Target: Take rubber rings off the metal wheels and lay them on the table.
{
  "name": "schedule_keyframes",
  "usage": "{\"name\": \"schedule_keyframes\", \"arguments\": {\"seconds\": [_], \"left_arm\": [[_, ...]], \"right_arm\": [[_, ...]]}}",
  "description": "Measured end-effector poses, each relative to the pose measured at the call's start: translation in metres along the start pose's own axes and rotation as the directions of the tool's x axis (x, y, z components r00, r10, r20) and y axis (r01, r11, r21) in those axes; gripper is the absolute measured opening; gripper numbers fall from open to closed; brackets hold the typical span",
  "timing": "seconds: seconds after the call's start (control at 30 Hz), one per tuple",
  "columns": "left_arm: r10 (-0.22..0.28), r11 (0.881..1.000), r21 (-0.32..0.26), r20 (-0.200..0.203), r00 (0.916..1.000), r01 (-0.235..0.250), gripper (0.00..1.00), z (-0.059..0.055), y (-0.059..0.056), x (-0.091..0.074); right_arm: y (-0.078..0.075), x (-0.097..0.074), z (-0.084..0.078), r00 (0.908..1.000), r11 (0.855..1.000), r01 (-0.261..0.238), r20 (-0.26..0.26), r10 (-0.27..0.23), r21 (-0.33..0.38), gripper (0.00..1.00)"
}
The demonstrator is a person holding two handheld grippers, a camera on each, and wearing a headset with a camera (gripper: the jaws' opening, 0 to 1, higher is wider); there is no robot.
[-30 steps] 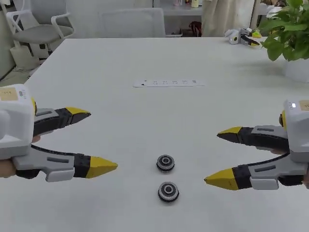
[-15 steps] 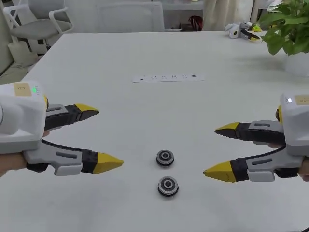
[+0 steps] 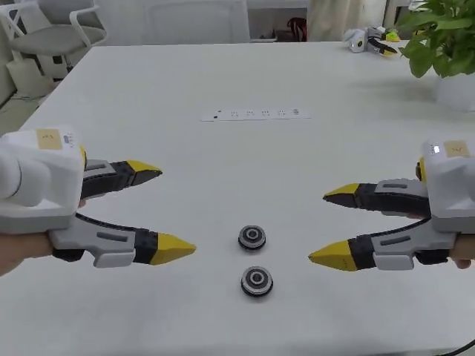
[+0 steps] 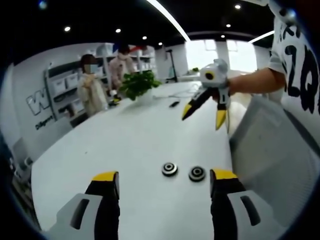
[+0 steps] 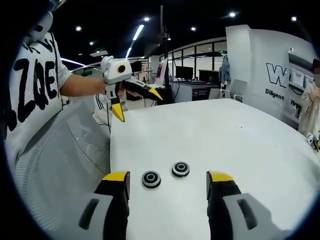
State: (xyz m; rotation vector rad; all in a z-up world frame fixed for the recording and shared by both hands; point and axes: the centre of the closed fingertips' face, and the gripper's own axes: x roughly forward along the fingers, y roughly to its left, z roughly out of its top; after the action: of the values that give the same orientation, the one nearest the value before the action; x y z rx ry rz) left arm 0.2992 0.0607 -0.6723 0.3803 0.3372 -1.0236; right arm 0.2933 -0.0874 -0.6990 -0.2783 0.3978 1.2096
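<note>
The left gripper (image 3: 177, 211) has edged inward, so the two small black-rubber-ringed metal wheels (image 3: 252, 237) now lie flat midway between it and the right gripper (image 3: 318, 226), both grippers spread wide and empty.

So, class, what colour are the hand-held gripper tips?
Yellow tips, best seen in the head view.

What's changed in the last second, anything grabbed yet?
The left gripper has edged in toward the far wheel and near wheel; the right gripper has hardly moved. The rest of the shift is the view itself moving. Nothing was taken hold of: both grippers are open and empty, and the wheels lie where they were.
</note>
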Motion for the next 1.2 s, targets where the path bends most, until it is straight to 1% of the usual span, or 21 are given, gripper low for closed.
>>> {"name": "schedule_keyframes", "arguments": {"seconds": [0.2,0.47,0.87,1.2], "left_arm": [[-0.017,1.000,0.003,-0.002,0.9998,0.017,0.73,-0.001,-0.002,0.005],[-0.043,0.999,0.014,0.007,0.9991,0.043,0.69,0.000,-0.007,0.011],[-0.084,0.996,0.012,-0.012,0.9964,0.084,0.65,-0.008,-0.014,0.025],[-0.113,0.994,0.005,-0.025,0.9933,0.113,0.63,-0.014,-0.020,0.035]], "right_arm": [[0.001,0.004,-0.003,0.9999,1.000,-0.014,-0.007,0.013,-0.010,0.57],[0.004,0.010,-0.006,0.9994,0.999,-0.034,-0.013,0.033,-0.015,0.53],[0.006,0.023,-0.014,0.9974,0.998,-0.068,-0.027,0.068,-0.012,0.50],[0.007,0.033,-0.024,0.9947,0.995,-0.096,-0.037,0.095,-0.009,0.48]]}}
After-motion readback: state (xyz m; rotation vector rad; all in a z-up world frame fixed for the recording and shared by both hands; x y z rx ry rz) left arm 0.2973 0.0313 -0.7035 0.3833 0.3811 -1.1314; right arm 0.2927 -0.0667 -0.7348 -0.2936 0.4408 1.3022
